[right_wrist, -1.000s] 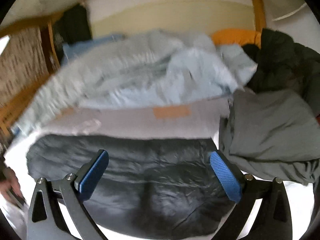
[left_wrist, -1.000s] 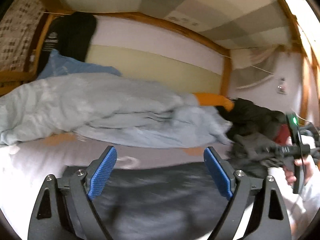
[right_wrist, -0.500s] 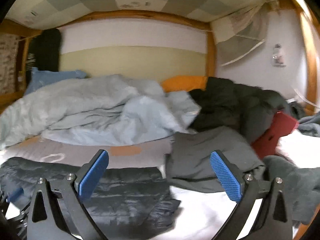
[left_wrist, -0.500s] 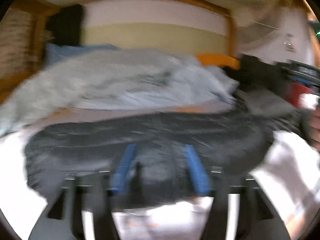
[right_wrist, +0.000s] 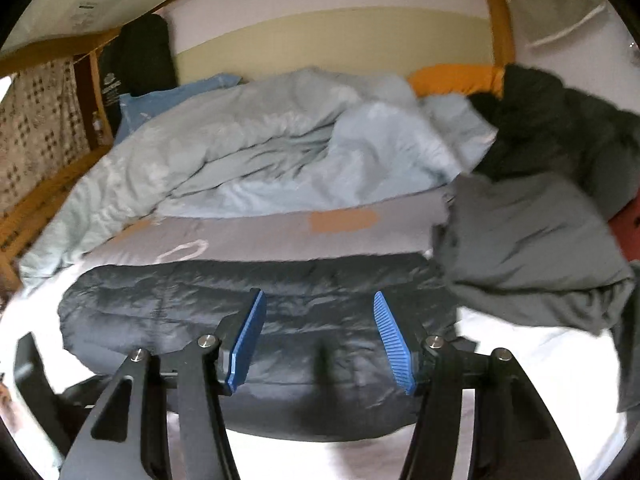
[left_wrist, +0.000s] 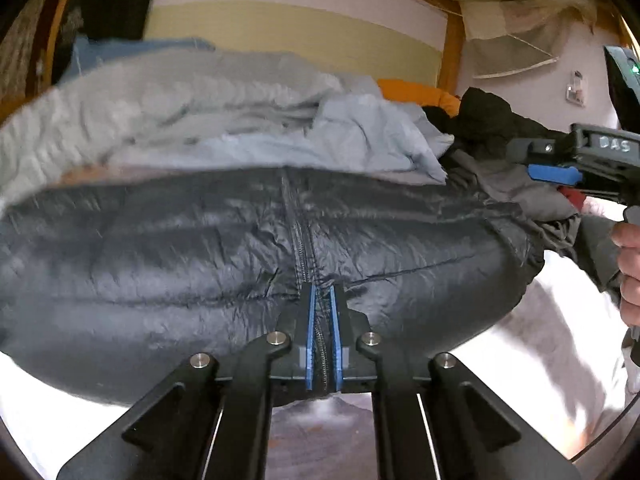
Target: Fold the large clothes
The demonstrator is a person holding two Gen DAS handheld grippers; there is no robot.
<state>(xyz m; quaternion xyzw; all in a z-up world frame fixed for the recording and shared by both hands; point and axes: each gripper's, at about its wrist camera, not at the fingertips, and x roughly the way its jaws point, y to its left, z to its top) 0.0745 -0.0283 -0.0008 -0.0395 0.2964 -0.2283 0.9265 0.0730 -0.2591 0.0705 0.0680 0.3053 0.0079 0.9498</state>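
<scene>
A dark quilted puffer jacket [left_wrist: 168, 264] lies spread across the bed, zipper running up its middle. My left gripper [left_wrist: 321, 296] is shut on the jacket's near hem, right at the zipper, with the blue pads pinching the fabric. In the right wrist view the same jacket [right_wrist: 168, 304] lies below my right gripper [right_wrist: 320, 320]. Its jaws are closing over the near edge; fabric lies between the blue pads, which stand apart from it. The right gripper [left_wrist: 554, 174] also shows at the right edge of the left wrist view, held by a hand [left_wrist: 629, 268].
A rumpled pale blue duvet [right_wrist: 260, 152] fills the back of the bed. A grey garment [right_wrist: 528, 256] and a black coat [right_wrist: 560, 132] are heaped at the right, with an orange pillow [right_wrist: 452, 78] behind. Wooden bed rails [right_wrist: 44, 196] run along the left.
My left gripper dropped onto the jacket's hem and shut on it at the zipper. My right gripper swung back over the jacket and its jaws narrowed.
</scene>
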